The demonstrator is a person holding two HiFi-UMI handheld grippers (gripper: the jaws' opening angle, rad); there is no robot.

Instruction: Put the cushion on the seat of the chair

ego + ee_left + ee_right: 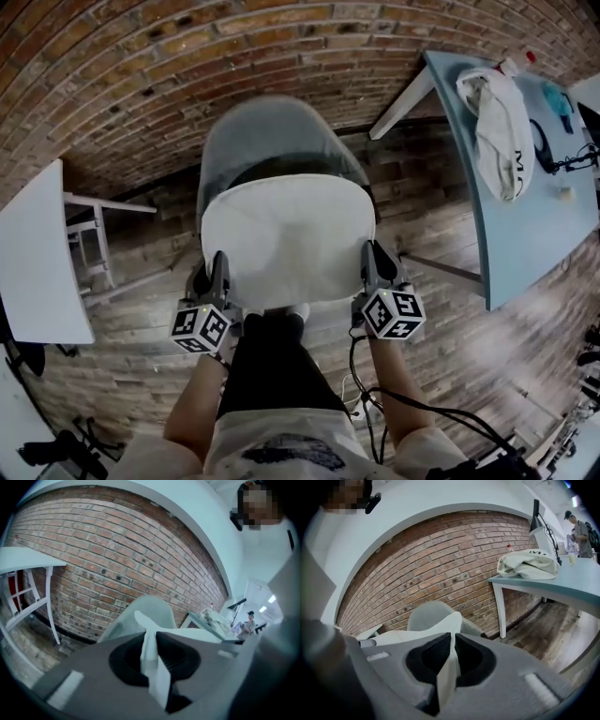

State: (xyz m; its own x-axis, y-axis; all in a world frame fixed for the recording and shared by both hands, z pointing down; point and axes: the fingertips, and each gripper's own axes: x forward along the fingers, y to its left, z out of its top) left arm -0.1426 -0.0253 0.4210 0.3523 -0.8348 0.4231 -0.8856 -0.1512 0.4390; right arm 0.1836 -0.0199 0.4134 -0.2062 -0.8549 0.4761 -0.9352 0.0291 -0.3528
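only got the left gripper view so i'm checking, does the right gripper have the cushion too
Observer: Yes, the right gripper is shut on a white fold of the cushion.
Operator: where's the cushion relative to the chair
Observer: In the head view it is spread flat over the seat of the chair, and the backrest shows beyond it. I cannot tell whether it touches the seat.
Operator: are both grippers level
Observer: Roughly. The left gripper and the right one hold opposite side edges near the front corners.
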